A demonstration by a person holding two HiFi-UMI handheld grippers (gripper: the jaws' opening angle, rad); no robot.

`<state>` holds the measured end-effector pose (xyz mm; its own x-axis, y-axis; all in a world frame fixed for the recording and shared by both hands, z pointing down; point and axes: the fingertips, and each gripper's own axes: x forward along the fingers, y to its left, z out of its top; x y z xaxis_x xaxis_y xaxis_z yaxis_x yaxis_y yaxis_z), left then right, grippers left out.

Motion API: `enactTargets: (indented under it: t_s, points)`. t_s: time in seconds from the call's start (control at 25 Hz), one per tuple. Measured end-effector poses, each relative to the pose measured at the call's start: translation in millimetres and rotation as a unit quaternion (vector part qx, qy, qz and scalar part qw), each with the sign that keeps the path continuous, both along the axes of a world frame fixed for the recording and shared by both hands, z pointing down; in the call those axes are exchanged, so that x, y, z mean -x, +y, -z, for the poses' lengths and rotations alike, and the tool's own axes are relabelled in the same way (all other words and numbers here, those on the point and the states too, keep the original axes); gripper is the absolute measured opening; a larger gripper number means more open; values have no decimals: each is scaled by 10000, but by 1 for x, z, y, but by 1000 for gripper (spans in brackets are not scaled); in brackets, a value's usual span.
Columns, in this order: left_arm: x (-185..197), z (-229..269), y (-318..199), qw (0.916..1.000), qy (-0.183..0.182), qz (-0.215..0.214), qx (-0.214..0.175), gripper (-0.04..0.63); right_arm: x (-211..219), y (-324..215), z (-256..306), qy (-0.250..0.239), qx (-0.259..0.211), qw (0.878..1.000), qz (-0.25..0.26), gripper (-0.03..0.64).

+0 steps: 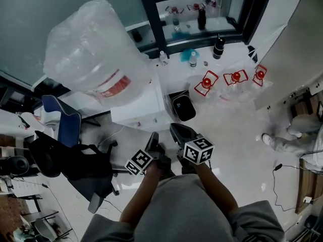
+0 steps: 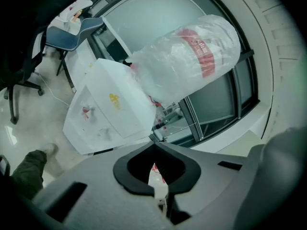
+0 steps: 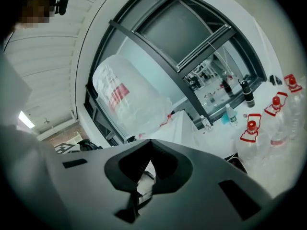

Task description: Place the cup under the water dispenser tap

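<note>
A: How do the tongs stand?

B: Both are held low, close to the person's body. The left tongs (image 1: pixel 153 137) have their tips pressed together. The left gripper view shows them meeting with nothing clamped there. The right tongs (image 1: pixel 177 129) are the same — tips closed on each other, gripping nothing.

A: And the cup?

B: I cannot pick it out in any view. A white patch with red on it shows through the hollow behind the left tips, too small to name.

A: The water dispenser?

B: The water dispenser (image 1: pixel 135 111) stands on the floor (image 1: pixel 237 135) ahead of the tongs and a little to the left, apart from them. It is white, with a big water bottle (image 1: pixel 93 49) wrapped in clear plastic on top. A black bin (image 1: pixel 182 108) sits just beside it on the right, and three red-capped bottles (image 1: pixel 235 77) stand beyond the bin. A black office chair (image 1: pixel 81 168) is off to the left.
</note>
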<state>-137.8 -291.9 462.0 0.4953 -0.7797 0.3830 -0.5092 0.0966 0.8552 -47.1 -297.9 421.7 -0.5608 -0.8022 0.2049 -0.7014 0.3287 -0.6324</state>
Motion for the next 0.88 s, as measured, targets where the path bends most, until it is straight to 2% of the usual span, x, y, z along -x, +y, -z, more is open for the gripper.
enactTargets:
  t_s: [0.16,0.44,0.88]
  points:
    - [-7,21,-5,9995,126,-170,-246,8,-2,-5,15,-9,-83,10000,41,9]
    - [-21,49,-15,9961,95,-516,-712,8,-5,-9,22,19,-105,9998,155,9]
    - [-27,49,-22,9956,83,-591,-716,8,-10,-20,19,7,-75,9999,121,9]
